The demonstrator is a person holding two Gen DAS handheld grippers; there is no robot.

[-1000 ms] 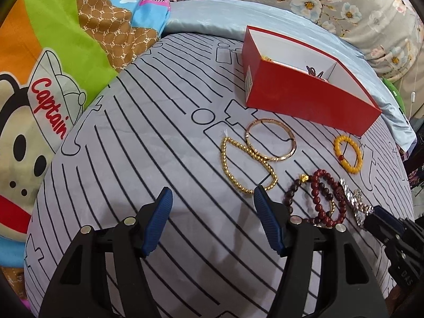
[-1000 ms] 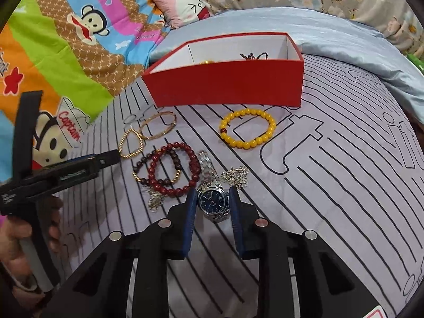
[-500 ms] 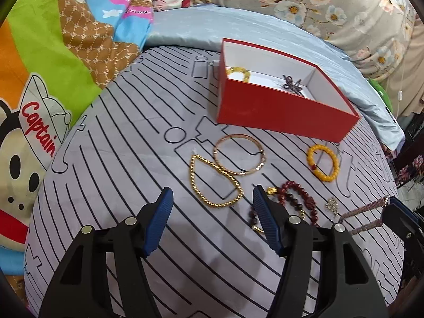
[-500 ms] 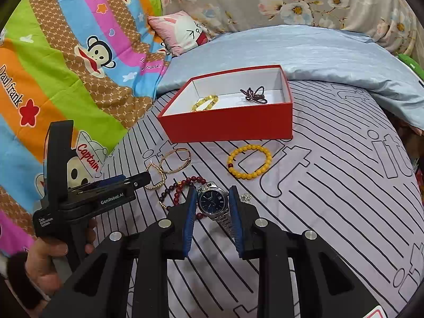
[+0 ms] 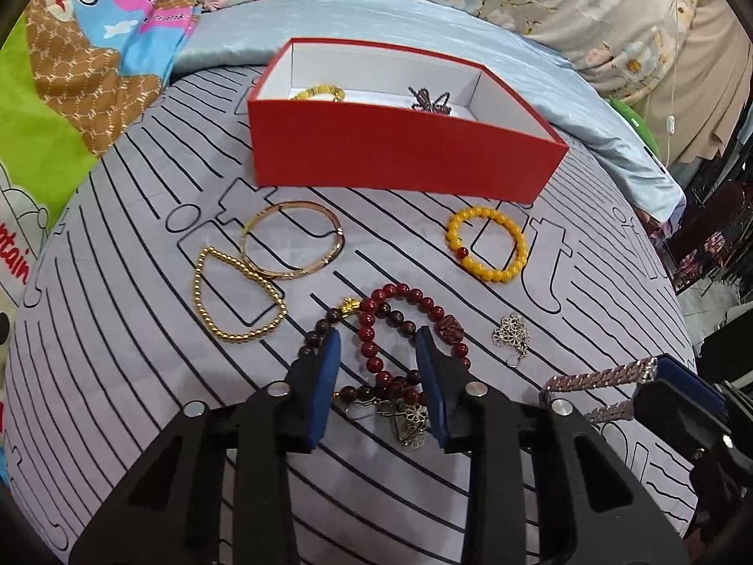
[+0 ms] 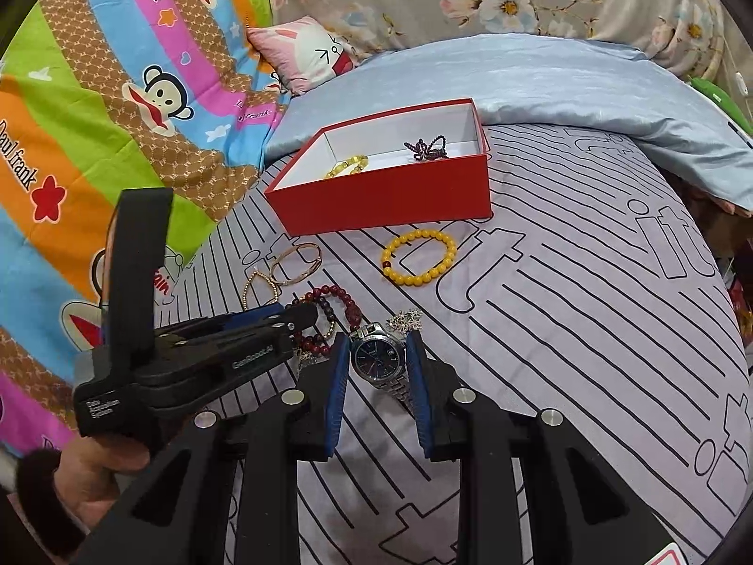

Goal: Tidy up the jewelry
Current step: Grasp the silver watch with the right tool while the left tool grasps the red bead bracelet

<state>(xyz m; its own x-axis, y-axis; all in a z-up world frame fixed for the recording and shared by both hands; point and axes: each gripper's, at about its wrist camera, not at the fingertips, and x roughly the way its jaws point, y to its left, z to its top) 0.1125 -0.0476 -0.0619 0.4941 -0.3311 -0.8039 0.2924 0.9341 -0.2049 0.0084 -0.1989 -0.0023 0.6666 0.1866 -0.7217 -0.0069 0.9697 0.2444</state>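
Observation:
A red box (image 5: pixel 404 160) (image 6: pixel 390 193) stands on the striped bed cover and holds a yellow bracelet (image 6: pixel 347 167) and a dark beaded piece (image 6: pixel 426 148). My right gripper (image 6: pixel 379 360) is shut on a silver watch (image 6: pixel 379 360) and holds it above the cover; its band shows in the left wrist view (image 5: pixel 597 379). My left gripper (image 5: pixel 379 376) is open, its fingers on either side of the red bead bracelets (image 5: pixel 400 325). A gold bangle (image 5: pixel 292 245), a gold bead chain (image 5: pixel 235 301), a yellow bead bracelet (image 5: pixel 487 249) and a silver flower charm (image 5: pixel 510 336) lie on the cover.
A second flower charm (image 5: pixel 412 416) lies between the left fingers. A blue quilt (image 6: pixel 564 80) lies behind the box. A cartoon blanket (image 6: pixel 94 117) and a pink pillow (image 6: pixel 306 52) lie at the left. The bed edge is at the right.
My left gripper has moved right and down over the red bead bracelets and narrowed a little. My right gripper has lifted the watch further off the cover.

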